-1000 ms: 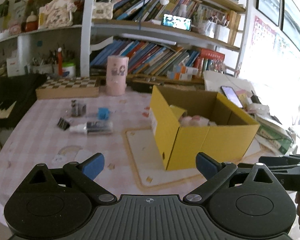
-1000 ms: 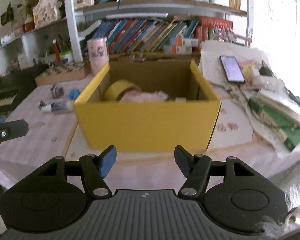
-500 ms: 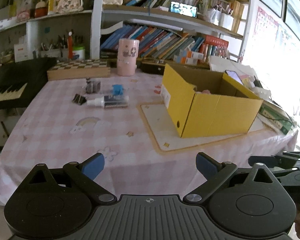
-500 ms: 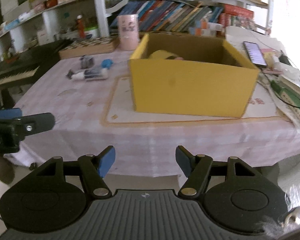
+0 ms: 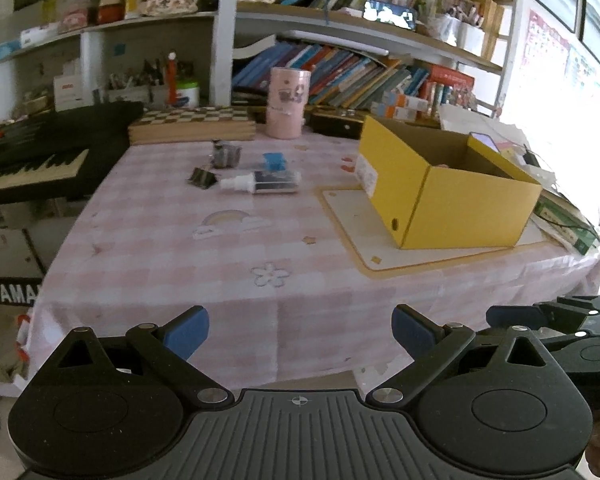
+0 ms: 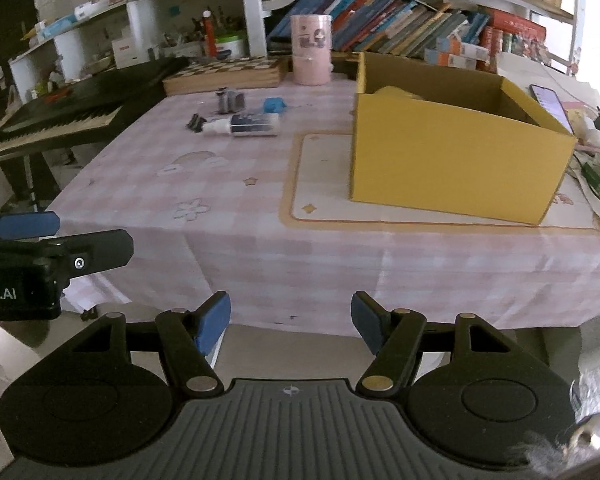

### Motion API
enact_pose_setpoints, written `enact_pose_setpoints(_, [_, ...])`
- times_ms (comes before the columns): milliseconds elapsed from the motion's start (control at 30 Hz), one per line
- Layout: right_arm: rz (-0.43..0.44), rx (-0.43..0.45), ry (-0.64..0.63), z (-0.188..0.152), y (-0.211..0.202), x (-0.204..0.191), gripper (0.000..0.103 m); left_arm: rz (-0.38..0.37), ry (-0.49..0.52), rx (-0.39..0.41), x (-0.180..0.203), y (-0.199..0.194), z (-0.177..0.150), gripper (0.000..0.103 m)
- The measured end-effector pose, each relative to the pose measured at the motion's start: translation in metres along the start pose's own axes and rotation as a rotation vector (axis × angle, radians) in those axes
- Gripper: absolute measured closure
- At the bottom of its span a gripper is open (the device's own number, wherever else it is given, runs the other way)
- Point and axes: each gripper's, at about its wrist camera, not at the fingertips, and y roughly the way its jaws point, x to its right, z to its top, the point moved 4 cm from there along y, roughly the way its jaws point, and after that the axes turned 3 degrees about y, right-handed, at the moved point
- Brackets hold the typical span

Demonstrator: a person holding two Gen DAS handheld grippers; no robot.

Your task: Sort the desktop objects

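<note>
A yellow cardboard box (image 5: 452,196) (image 6: 456,160) stands open on a cream mat at the table's right, with a yellow roll (image 6: 392,93) showing inside. At the far left lie a spray bottle (image 5: 260,183) (image 6: 246,125), a black binder clip (image 5: 201,178) (image 6: 195,123), a blue block (image 5: 275,161) (image 6: 275,104) and a grey metal piece (image 5: 225,154) (image 6: 230,100). My left gripper (image 5: 300,330) and right gripper (image 6: 291,322) are both open, empty and held off the table's front edge. The left gripper also shows in the right wrist view (image 6: 60,240).
A pink cylinder tin (image 5: 287,102) and a chessboard box (image 5: 192,124) stand at the table's back. A keyboard (image 5: 32,160) sits left of the table. A phone (image 6: 550,102) and books lie right of the box. Bookshelves rise behind.
Both grippers have pulled back from the yellow box to beyond the table's front edge. Both stay open and empty.
</note>
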Motion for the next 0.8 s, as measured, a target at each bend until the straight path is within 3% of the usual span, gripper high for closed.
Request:
enact_pose_setpoints(333, [0.052, 0.028, -0.011, 0.004, 0.004, -0.034, 0.037, 0.032, -0.009, 0.017, -0.024, -0.012, -0.003, 0.003])
enact_pose_setpoints(800, [0.044, 0.055, -0.04, 0.012, 0.007, -0.059, 0.035, 0.042, -0.037, 0.039, -0.047, -0.016, -0.001, 0.003])
